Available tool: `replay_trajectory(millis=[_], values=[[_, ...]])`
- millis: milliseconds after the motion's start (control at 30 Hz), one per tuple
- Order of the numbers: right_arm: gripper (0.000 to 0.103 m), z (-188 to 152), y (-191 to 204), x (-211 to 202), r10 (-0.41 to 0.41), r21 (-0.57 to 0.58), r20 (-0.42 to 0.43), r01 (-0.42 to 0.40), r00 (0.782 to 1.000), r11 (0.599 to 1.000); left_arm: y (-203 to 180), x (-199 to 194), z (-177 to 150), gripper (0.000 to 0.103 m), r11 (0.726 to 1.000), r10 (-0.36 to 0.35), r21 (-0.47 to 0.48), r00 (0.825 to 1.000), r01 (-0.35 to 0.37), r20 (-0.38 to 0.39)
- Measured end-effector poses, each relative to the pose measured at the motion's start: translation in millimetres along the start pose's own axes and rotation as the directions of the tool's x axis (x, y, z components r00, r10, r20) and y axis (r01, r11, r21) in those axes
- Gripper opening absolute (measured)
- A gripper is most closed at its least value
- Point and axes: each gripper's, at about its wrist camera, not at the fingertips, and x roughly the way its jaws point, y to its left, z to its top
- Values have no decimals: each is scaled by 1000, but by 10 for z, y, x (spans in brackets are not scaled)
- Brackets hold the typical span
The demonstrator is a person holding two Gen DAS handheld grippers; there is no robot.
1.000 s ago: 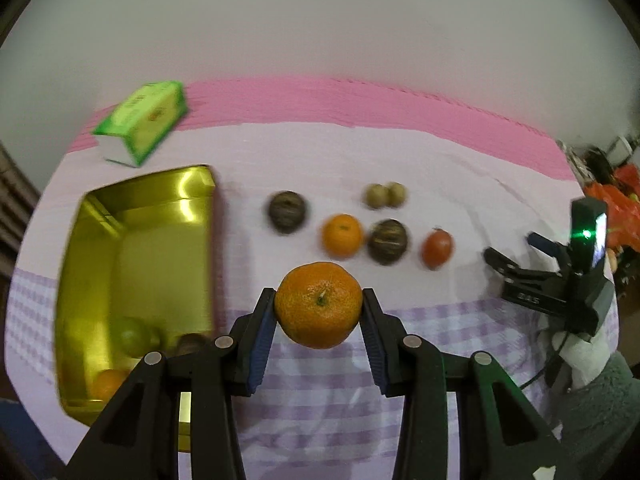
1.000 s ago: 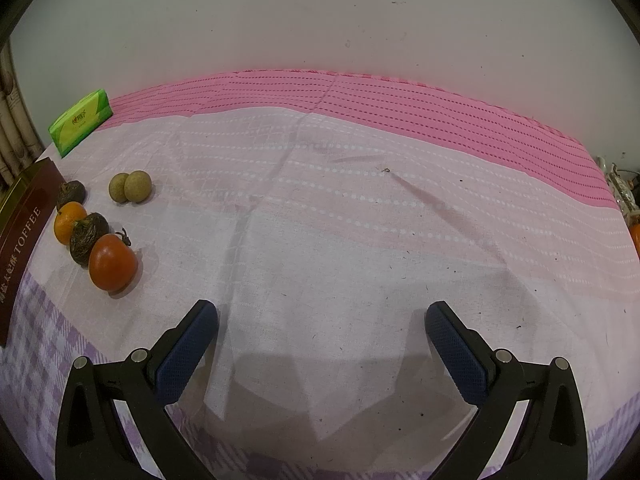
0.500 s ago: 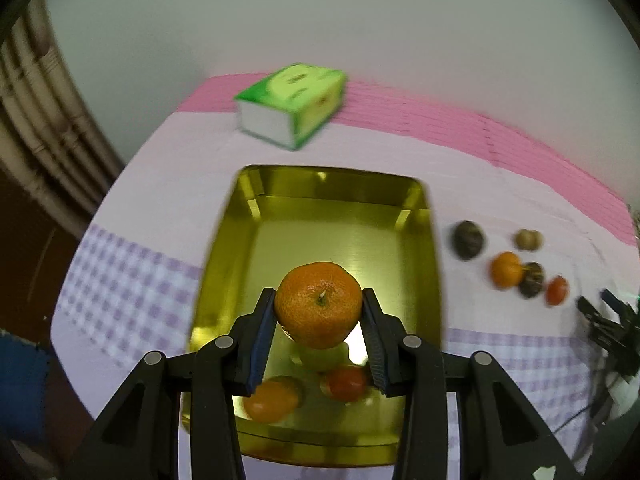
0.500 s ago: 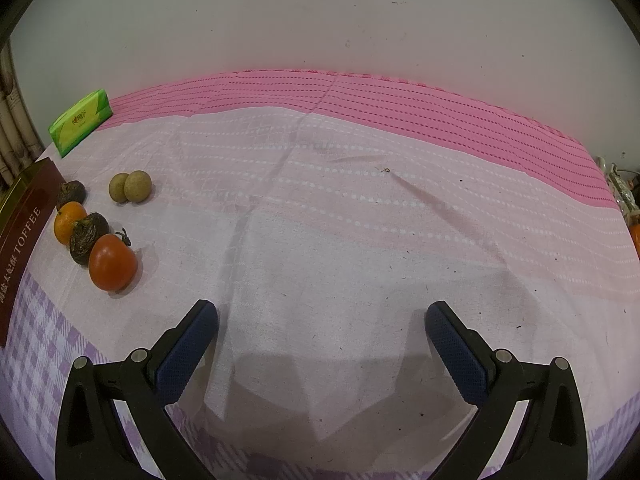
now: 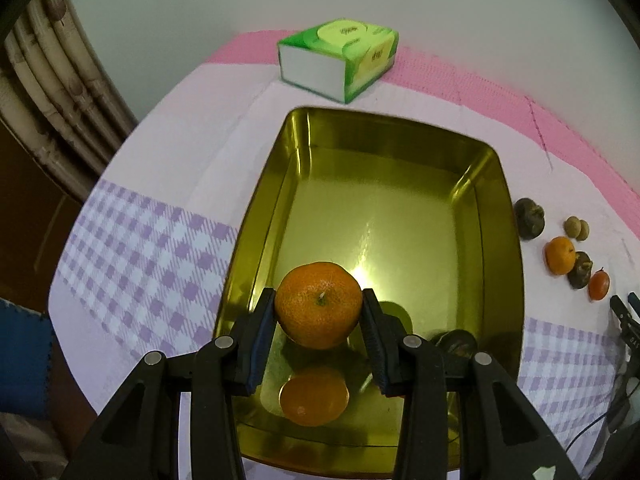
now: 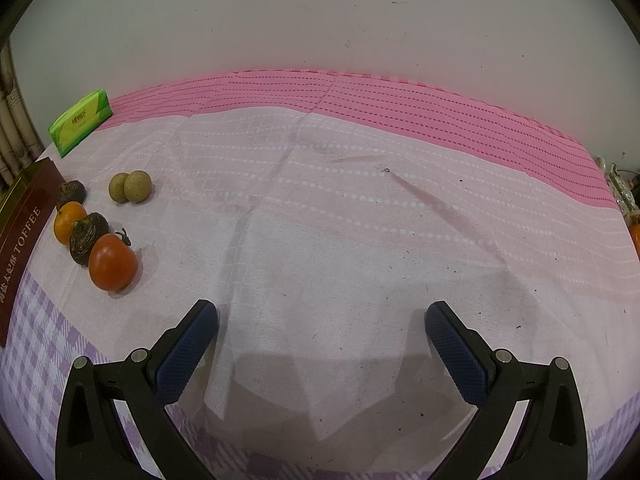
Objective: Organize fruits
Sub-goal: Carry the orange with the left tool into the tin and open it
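Observation:
My left gripper is shut on a large orange and holds it above the near end of the gold tin. Below it in the tin lie another orange, a green fruit and a dark fruit, all partly hidden. On the cloth to the right of the tin lie a small orange, two dark fruits, two pale round fruits and a red tomato. My right gripper is open and empty over bare cloth, right of the tomato.
A green tissue box stands behind the tin near the wall; it also shows in the right wrist view. The tin's brown side shows at the left edge. The table's left edge drops off beside bamboo poles.
My left gripper carried the orange leftward from the loose fruits to over the tin, and lowered toward its near end. The right gripper has not moved.

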Motion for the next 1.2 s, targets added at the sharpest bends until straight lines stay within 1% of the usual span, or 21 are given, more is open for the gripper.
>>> replay_trajectory(millis=[433,700,1200], values=[[103,-3,-4,0,0,1,1,0,1000,1000,10,180,-70,38,1000,29,6,998,-28,-56],[103,-6,-10,1,1,1,1,-1,1000,1000,-15,231,-97,38,999,40,12,997,-39,-67],[103,-9,-14,1,1,1,2,-1,1000,1000,21,272,-91,38,1000,27,-6,997,-28,-78]])
